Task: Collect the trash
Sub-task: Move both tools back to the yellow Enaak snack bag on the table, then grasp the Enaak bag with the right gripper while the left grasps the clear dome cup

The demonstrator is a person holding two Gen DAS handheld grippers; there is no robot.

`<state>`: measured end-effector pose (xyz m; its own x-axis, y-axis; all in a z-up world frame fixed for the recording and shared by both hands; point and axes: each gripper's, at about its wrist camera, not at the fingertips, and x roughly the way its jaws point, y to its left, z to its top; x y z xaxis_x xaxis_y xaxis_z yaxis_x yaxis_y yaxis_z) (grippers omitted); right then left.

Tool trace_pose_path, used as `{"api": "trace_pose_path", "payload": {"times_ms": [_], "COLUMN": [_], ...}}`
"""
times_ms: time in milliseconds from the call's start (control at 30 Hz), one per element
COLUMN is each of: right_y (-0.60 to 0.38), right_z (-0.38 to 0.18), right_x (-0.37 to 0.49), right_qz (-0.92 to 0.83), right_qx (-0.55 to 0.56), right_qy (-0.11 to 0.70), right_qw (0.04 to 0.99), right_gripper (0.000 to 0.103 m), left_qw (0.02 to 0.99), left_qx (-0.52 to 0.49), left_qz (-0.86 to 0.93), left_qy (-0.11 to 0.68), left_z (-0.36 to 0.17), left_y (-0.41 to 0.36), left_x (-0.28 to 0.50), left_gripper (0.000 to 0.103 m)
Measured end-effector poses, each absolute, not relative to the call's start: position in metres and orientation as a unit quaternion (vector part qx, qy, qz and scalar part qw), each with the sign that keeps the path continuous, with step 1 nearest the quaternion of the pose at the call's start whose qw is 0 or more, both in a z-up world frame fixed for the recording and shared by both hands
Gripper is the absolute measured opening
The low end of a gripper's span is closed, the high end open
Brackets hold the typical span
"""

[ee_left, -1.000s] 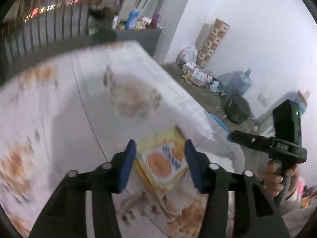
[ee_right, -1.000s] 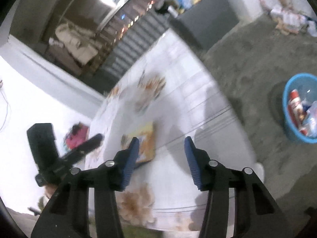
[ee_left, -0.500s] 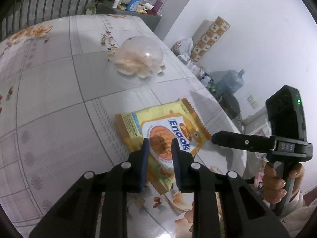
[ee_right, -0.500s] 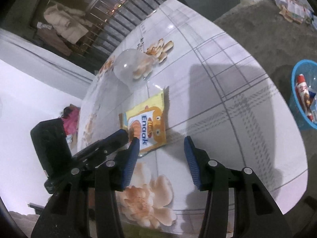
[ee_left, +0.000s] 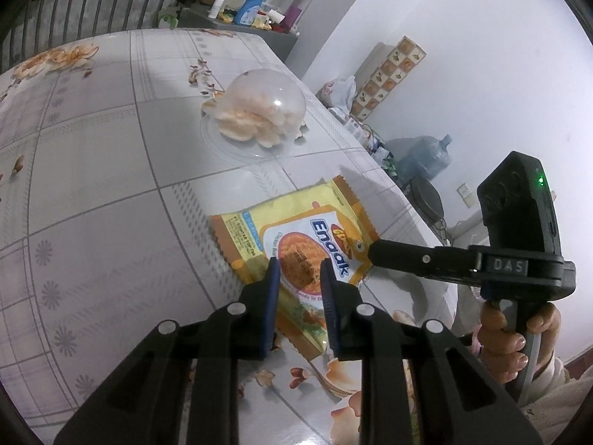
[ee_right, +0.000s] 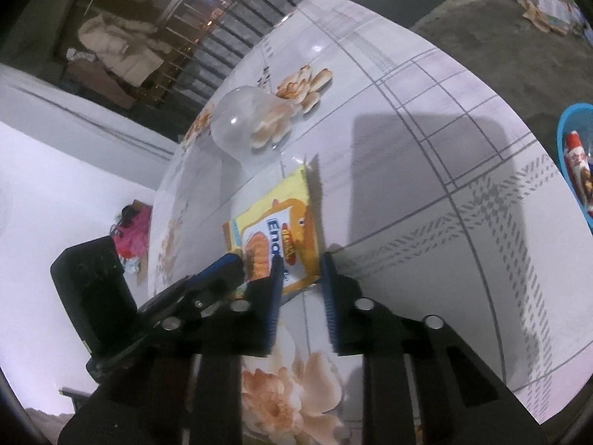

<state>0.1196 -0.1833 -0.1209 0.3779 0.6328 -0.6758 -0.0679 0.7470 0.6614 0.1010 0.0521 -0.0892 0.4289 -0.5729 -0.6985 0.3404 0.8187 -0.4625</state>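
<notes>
A yellow Enaak snack packet (ee_left: 296, 230) lies flat on the flowered table (ee_left: 92, 185) near its edge. My left gripper (ee_left: 296, 270) is shut on the packet's near side, the foil bulging between the blue pads. In the right wrist view the same packet (ee_right: 281, 222) has its near corner between the jaws of my right gripper (ee_right: 299, 263), which are closing and touch it on both sides. The right gripper (ee_left: 374, 252), held by a hand (ee_left: 511, 337), meets the packet's right edge. The left gripper (ee_right: 233, 259) comes in from the left.
A clear plastic dome (ee_left: 267, 111) stands on the table beyond the packet. A blue basket (ee_right: 560, 141) with wrappers in it sits on the concrete floor past the table's edge. Bags, a water jug and boxes line the far wall.
Both grippers came down onto the packet. The left jaws narrowed from wide open to a grip on it. The right gripper slid over to the packet's corner and its jaws narrowed around it.
</notes>
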Motion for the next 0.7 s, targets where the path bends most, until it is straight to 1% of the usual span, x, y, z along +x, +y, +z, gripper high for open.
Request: {"api": "trace_pose_path", "payload": {"times_ms": [33,167,367,433,500,533,600,633,700], "right_y": [-0.184,-0.187,-0.194,-0.201,-0.208,-0.212,-0.220,-0.225,-0.231], "right_z": [-0.122,-0.124,-0.122,-0.119,-0.118,-0.118,-0.118,-0.118,-0.119], "right_x": [0.119,0.115,0.112,0.112,0.113,0.114,0.114,0.114,0.115], "right_qz": [0.220,0.206,0.196,0.187,0.178,0.174,0.166,0.162,0.158], "right_qx": [0.275,0.269,0.259,0.259,0.263,0.265,0.271,0.275,0.281], "right_qy": [0.511,0.506,0.494,0.487,0.480,0.477,0.472,0.469,0.465], "right_qw": [0.784,0.793,0.806,0.813,0.818,0.820,0.822,0.823,0.825], "right_gripper": [0.011,0.001,0.000,0.000,0.000,0.000,0.000,0.000,0.000], "left_qw": [0.835,0.836,0.840,0.846,0.856,0.861,0.872,0.879,0.892], "left_qx": [-0.128,-0.126,-0.115,-0.110,-0.110,-0.110,-0.102,-0.097,-0.084], "left_qz": [-0.273,-0.273,-0.272,-0.269,-0.261,-0.256,-0.242,-0.233,-0.213], "left_qy": [0.459,0.459,0.455,0.447,0.433,0.426,0.412,0.404,0.390], "left_z": [-0.089,-0.089,-0.083,-0.078,-0.071,-0.066,-0.060,-0.056,-0.049], "left_y": [0.052,0.051,0.049,0.049,0.051,0.052,0.053,0.053,0.051], "left_x": [0.101,0.101,0.105,0.110,0.116,0.121,0.130,0.135,0.145], "left_gripper": [0.021,0.022,0.022,0.024,0.037,0.040,0.053,0.057,0.067]}}
